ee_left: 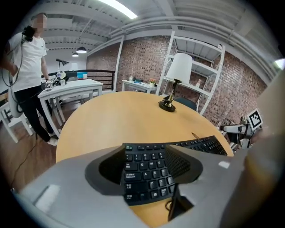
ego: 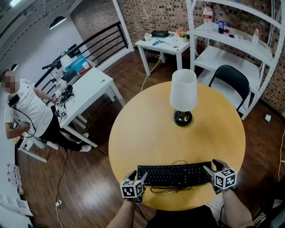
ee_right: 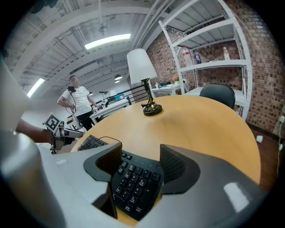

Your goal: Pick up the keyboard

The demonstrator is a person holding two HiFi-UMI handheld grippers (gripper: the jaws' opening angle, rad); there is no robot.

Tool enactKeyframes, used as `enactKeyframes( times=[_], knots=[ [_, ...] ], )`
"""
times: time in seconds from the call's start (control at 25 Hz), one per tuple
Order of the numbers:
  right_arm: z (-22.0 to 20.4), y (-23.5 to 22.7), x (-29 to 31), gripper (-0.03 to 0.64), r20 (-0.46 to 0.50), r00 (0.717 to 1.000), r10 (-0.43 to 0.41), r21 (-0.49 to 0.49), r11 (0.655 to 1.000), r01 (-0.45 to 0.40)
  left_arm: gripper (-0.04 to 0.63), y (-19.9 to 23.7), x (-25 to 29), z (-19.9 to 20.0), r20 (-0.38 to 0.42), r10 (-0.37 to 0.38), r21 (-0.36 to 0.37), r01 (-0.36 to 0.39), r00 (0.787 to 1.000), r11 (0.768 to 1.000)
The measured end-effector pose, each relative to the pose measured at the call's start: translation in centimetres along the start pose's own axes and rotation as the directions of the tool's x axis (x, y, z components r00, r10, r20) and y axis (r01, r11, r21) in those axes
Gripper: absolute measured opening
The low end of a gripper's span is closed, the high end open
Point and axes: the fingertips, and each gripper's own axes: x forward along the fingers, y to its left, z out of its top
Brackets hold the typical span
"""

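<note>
The round wooden table (ego: 142, 133) bears a black keyboard (ego: 173, 174) at its near edge and a white-shaded lamp (ego: 183, 92) beyond.

Loft-type room: red brick wall (ego: 151, 13) at the back, dark wood floor (ego: 89, 178). There's a round light-wood table (ego: 147, 129) up front with a white-shade lamp (ego: 183, 91) standing on it. A black chair (ego: 231, 80) sits just behind the table, next to a white shelf (ego: 231, 49) that runs along the brick. Further back is a small white table (ego: 164, 44), and on the left a longer white desk (ego: 89, 87) by a black railing (ego: 104, 42). The ceiling strip light (ee_right: 107, 41) is on.
</note>
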Motion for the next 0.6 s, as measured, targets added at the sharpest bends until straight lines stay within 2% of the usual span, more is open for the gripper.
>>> enactKeyframes(
  times=[0.16, 0.6],
  knots=[
    [-1.8, -1.3, 0.0, 0.292, -0.054, 0.998, -0.018, 0.022, 1.000, 0.019, 0.291, -0.2, 0.9, -1.1, -0.035, -0.017, -0.020, 0.017, 0.999, 1.000],
    [-3.9, -4.0, 1.7, 0.328, -0.098, 0.994, -0.038, 0.098, 0.994, 0.048, 0.353, -0.7, 4.8, -3.4, -0.127, -0.114, -0.029, 0.111, 0.985, 0.993]
  ],
)
